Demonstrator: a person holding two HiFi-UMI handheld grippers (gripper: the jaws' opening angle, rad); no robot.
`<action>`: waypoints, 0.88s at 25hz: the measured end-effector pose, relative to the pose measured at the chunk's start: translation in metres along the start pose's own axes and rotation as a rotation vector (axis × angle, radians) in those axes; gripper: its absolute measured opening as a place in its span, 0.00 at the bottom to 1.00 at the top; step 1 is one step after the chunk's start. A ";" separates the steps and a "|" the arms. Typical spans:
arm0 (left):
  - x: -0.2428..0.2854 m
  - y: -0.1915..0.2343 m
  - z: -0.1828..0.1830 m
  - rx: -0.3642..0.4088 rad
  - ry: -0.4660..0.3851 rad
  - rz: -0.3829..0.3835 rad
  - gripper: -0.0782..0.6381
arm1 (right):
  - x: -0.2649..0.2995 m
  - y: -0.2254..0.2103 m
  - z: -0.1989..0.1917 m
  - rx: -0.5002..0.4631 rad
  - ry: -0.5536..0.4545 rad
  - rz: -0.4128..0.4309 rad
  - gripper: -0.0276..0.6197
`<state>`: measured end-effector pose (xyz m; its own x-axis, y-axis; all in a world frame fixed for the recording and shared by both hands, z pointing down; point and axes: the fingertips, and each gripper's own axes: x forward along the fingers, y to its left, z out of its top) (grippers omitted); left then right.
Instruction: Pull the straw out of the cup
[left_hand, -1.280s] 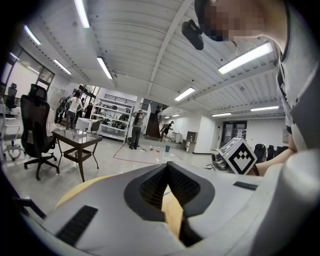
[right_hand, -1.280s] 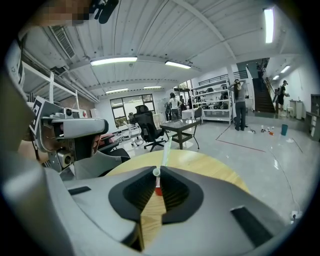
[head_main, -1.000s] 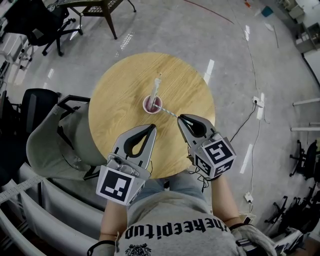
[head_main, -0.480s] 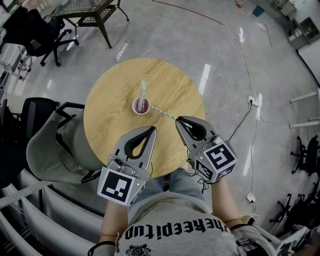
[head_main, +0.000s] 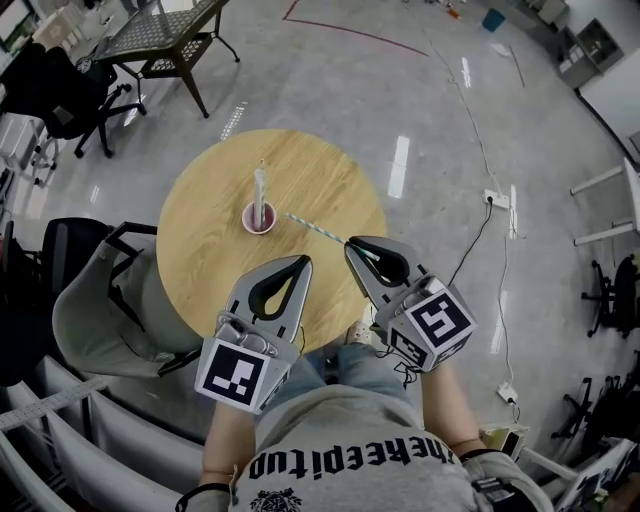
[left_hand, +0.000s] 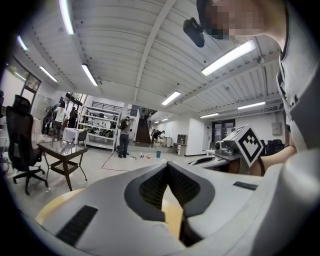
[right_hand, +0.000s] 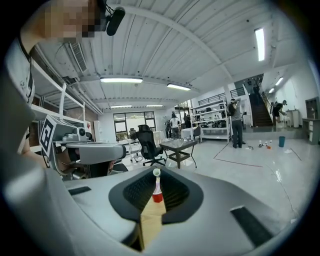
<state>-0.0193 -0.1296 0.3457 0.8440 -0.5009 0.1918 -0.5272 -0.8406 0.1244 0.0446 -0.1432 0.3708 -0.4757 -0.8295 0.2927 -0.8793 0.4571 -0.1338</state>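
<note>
On a round wooden worktop (head_main: 200, 250), seen from above, a person is holding two grippers over the near edge. The left gripper (head_main: 305, 258) is hovering with its jaws pressed together on nothing, apparently idle so the other can work. The right gripper (head_main: 351, 243) is closing its jaws on the near end of a thin striped straw (head_main: 315, 227), probably to draw it sideways without tipping the small red cup (head_main: 258, 218). The straw's far tip is sitting just beside the rim, seemingly out. A thicker white straw (head_main: 260, 188) is standing upright in the cup.
</note>
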 end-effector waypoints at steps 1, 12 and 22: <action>0.002 -0.004 0.002 0.006 -0.003 -0.003 0.15 | -0.005 -0.001 0.002 -0.002 -0.008 -0.001 0.10; 0.014 -0.047 0.020 0.053 -0.047 -0.021 0.15 | -0.052 -0.007 0.023 -0.018 -0.086 -0.011 0.10; 0.025 -0.080 0.035 0.100 -0.116 -0.019 0.15 | -0.091 -0.013 0.033 -0.030 -0.147 -0.001 0.10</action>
<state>0.0474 -0.0826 0.3065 0.8625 -0.5004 0.0758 -0.5035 -0.8635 0.0283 0.0982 -0.0841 0.3148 -0.4754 -0.8668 0.1505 -0.8795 0.4642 -0.1046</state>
